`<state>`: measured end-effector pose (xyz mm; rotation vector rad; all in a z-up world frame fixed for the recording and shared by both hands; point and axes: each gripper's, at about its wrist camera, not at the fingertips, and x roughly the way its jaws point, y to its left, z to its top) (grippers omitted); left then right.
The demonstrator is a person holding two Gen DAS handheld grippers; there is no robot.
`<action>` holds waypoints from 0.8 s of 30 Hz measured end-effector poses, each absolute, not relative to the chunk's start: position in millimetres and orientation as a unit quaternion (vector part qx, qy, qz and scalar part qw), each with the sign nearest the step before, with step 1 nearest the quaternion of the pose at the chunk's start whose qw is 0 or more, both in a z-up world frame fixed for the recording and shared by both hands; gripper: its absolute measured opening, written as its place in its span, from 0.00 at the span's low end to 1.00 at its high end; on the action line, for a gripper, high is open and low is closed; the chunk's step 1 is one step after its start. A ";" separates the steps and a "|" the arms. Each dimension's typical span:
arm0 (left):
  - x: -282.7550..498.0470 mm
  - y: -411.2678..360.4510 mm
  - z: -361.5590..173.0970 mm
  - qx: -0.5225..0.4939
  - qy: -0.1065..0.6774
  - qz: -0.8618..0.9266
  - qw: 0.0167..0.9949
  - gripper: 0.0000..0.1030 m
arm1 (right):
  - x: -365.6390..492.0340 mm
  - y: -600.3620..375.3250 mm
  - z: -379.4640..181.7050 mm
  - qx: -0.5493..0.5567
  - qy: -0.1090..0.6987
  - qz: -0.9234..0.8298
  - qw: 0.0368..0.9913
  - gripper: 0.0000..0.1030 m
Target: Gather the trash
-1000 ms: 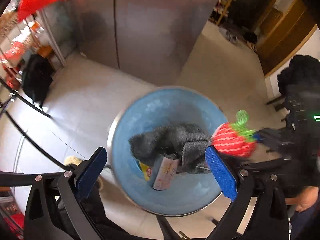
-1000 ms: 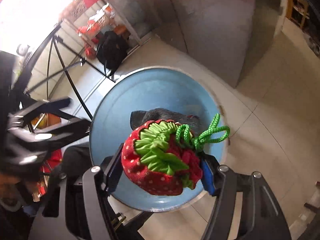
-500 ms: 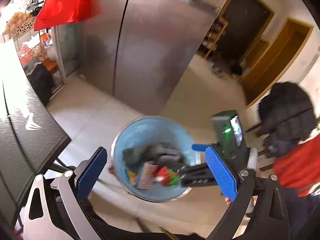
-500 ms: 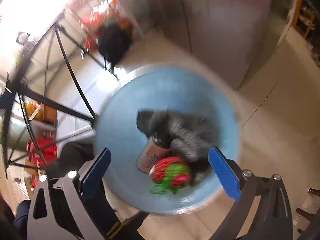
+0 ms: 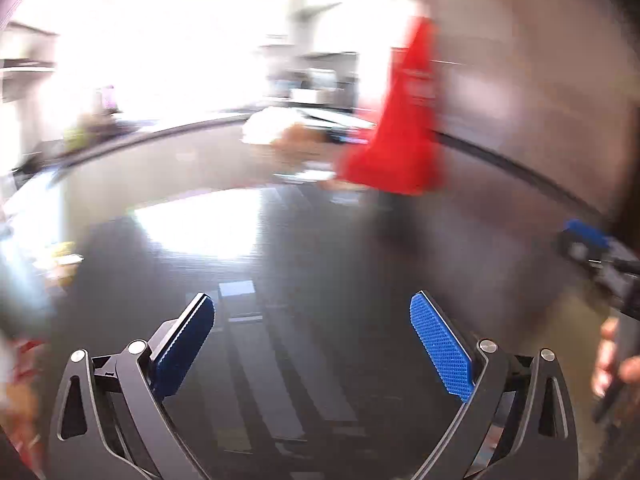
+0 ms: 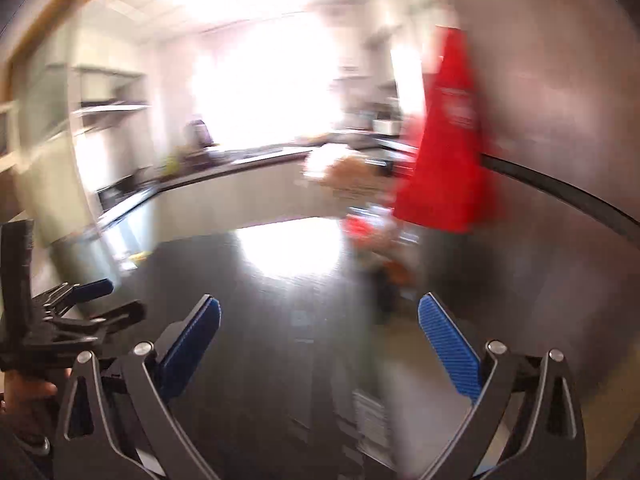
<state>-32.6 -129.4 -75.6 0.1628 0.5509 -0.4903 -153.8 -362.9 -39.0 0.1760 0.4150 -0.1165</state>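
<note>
Trash was not visible; left gripper (image 5: 312, 344) and right gripper (image 6: 320, 344) gaped wide, empty, above the dark counter (image 5: 320, 248), lower frame.

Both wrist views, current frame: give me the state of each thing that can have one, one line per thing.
Left tool: open, nothing between its pads.
Right tool: open, nothing between its pads; its jaws have just been opening.
Dark table: below both tools, bright glare on its top.
Red cloth: hanging beside the steel cabinet front.
Small items at the table's far edge: too blurred to tell.
</note>
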 end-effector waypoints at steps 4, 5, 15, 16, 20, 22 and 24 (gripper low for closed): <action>22.3 -44.9 -85.8 0.039 0.281 -0.132 0.950 0.92 | -52.1 -274.2 -52.5 0.064 0.213 0.027 0.975 0.97; 30.8 -30.9 -89.4 0.030 0.283 -0.116 0.952 0.92 | -35.1 -257.5 -58.5 0.062 0.219 0.039 0.973 0.97; 94.0 54.5 -133.9 -0.027 0.320 -0.029 0.947 0.92 | 71.4 -190.0 -131.0 0.075 0.293 0.046 0.952 0.97; 94.6 54.0 -136.2 -0.024 0.319 -0.028 0.947 0.92 | 74.4 -189.8 -133.9 0.072 0.295 0.042 0.952 0.97; 106.3 48.8 -146.2 -0.021 0.324 -0.036 0.945 0.92 | 88.3 -188.2 -145.0 0.068 0.301 0.033 0.950 0.97; 111.6 47.0 -151.2 -0.026 0.327 -0.041 0.944 0.92 | 89.1 -193.2 -149.3 0.072 0.304 0.028 0.950 0.97; 116.6 45.9 -155.5 -0.026 0.330 -0.044 0.943 0.92 | 88.2 -199.2 -151.5 0.075 0.306 0.024 0.949 0.97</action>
